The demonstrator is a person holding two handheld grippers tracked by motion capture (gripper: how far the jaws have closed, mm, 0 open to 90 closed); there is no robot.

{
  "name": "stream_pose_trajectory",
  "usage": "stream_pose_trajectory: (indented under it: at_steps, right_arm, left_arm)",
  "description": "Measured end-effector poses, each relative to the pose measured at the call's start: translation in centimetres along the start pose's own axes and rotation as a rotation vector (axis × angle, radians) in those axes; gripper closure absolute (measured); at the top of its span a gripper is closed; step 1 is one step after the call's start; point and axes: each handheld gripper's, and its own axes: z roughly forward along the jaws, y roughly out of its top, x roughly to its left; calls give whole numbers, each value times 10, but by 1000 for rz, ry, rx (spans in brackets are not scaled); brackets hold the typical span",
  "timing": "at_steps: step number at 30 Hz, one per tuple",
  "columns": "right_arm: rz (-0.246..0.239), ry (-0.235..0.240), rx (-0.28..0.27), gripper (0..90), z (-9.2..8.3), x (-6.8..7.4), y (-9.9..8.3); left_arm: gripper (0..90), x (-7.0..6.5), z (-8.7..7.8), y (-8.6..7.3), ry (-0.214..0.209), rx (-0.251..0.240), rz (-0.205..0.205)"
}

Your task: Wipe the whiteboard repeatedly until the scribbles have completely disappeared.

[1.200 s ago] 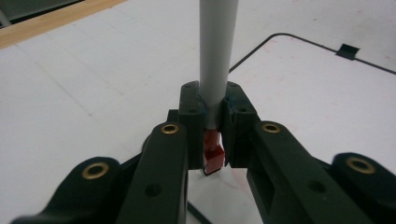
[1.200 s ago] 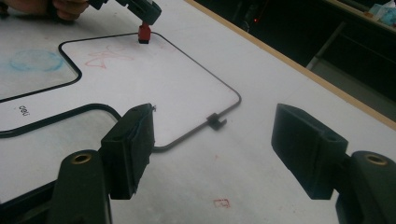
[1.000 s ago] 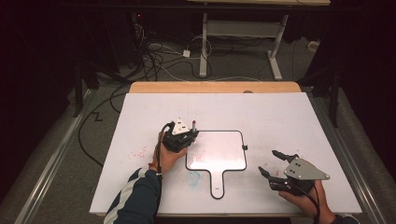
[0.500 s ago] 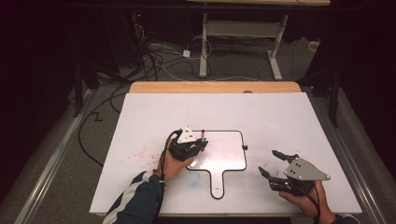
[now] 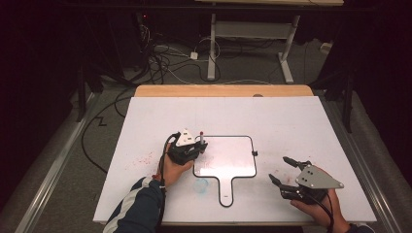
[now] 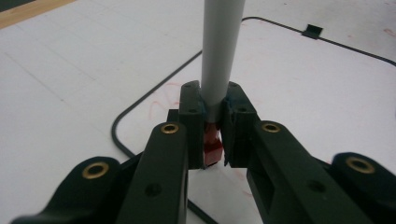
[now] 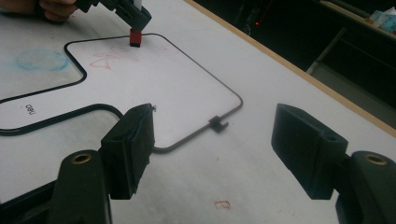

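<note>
A: From the high view, where is the left claw point(image 5: 194, 147)?

B: At the upper left corner of the small whiteboard point(image 5: 228, 160), which lies flat on the white surface point(image 5: 272, 116). The claw is clamped on a marker point(image 5: 200, 138) that stands nearly upright, red end on top. The right claw point(image 5: 286, 171) rests near the surface's front right, well apart from the board, its jaws spread with nothing between them.

A: And the left gripper view?

B: The two black jaws are closed tight around the grey barrel of the marker point(image 6: 219, 51). A red part shows just below the pads, over the board's surface inside its black rim point(image 6: 154, 88). Faint red scribbles lie on the board beside the jaws.

A: The right gripper view?

B: Its own jaws stand wide apart over the bare surface point(image 7: 243, 177). Farther off, the left claw point(image 7: 133, 16) holds the marker's red tip point(image 7: 135, 37) on or just above the whiteboard point(image 7: 163, 84), next to red strokes point(image 7: 107, 59). I cannot tell whether the tip touches. A bluish smear point(image 7: 39, 60) sits beyond the board's handle.
</note>
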Motion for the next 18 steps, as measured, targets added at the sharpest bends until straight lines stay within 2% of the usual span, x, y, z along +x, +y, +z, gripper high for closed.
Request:
stream_pose_trajectory:
  at_steps: [1,2,3,4,5,7,10,14,18]
  right_arm:
    - [-1,1,0,308,0,0,0]
    - [-2,2,1,308,0,0,0]
    - [-1,2,1,308,0,0,0]
    - [-3,3,1,308,1,0,0]
    - [-4,4,3,308,1,1,0]
    - [-5,5,4,308,2,1,0]
    - [-9,9,5,308,2,2,1]
    - [-6,11,3,308,2,2,0]
    - [-7,12,5,308,2,2,0]
  left_arm:
    - [786,-6,0,0,-24,3,4]
    - [786,-6,0,0,-24,3,4]
    - [786,-15,0,0,-40,5,19]
    - [786,-15,0,0,-40,5,19]
    - [786,-22,2,1,-77,-1,15]
    - [786,-27,4,2,-87,-3,23]
    - [786,-35,7,4,-111,3,59]
    - [786,-30,5,4,-110,11,62]
    - [785,-16,3,3,-54,15,52]
